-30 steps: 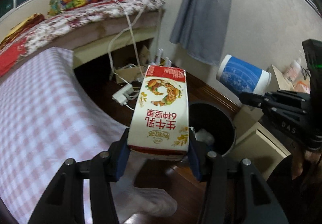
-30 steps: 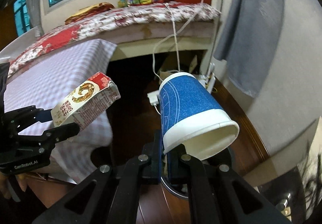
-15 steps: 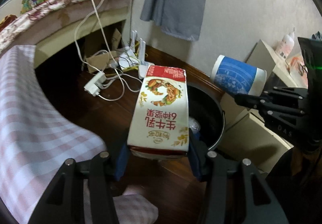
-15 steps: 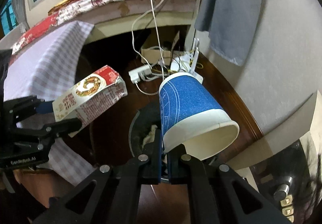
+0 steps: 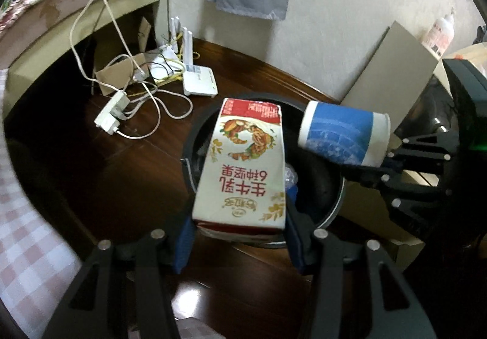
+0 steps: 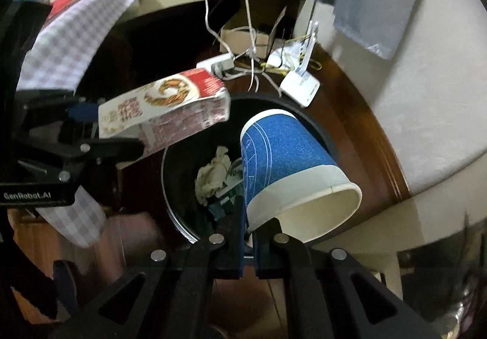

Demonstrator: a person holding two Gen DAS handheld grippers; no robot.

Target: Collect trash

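Observation:
My left gripper [image 5: 239, 234] is shut on a white and red milk carton [image 5: 243, 168] and holds it over the near rim of a round black trash bin [image 5: 331, 208]. My right gripper [image 6: 249, 224] is shut on the rim of a blue and white paper cup [image 6: 286, 162], held tilted above the same bin [image 6: 170, 186]. Crumpled paper trash [image 6: 213, 174] lies inside the bin. The carton also shows in the right wrist view [image 6: 164, 110], and the cup in the left wrist view [image 5: 344, 133].
A power strip [image 5: 111, 113], tangled cables and a white router [image 5: 199, 81] lie on the dark wood floor beyond the bin. A checked cloth [image 5: 21, 241] hangs at the left. A grey board [image 5: 392, 77] leans on the wall at the right.
Both grippers have moved forward and down toward the bin, so the carton and the cup now hang over its opening. Both grips are unchanged.

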